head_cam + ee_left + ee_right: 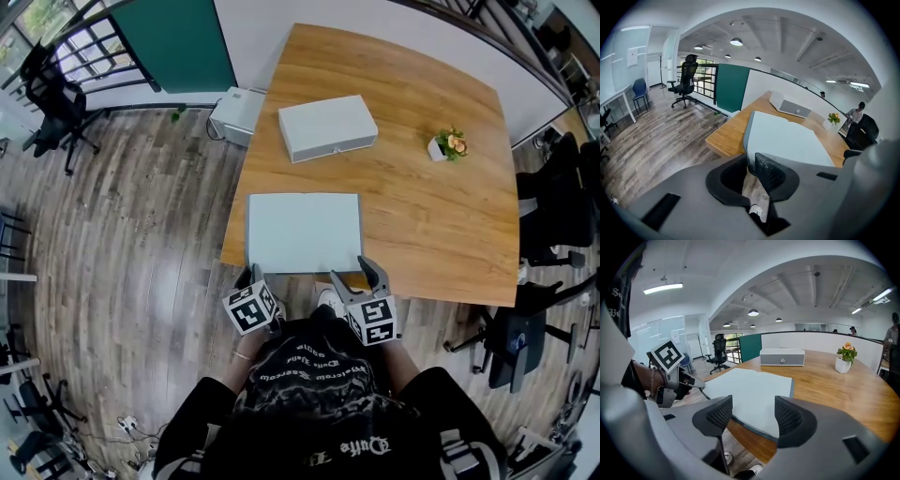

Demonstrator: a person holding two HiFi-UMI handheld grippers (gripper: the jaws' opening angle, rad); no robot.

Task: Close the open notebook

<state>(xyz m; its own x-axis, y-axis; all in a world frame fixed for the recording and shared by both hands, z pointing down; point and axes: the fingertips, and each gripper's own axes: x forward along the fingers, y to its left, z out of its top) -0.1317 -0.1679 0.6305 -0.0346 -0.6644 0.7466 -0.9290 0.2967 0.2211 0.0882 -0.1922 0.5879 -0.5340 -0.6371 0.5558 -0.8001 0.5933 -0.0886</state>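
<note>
A pale grey notebook (303,232) lies flat on the wooden table (441,225), with its near side at the table's front edge. In the left gripper view the notebook (787,138) shows a slight fold across its far part. My left gripper (253,274) sits at the near left corner, and its jaws (751,161) are closed to a narrow gap with that corner between the tips. At the near right corner my right gripper (356,275) stands open; its wide jaws (753,411) frame the notebook's (750,390) near edge without touching it.
A grey rectangular box (327,127) lies farther back on the table, and a small potted plant (448,143) stands to the right. A white unit (237,114) sits on the floor by the table's far left corner. Office chairs (553,216) stand at the right.
</note>
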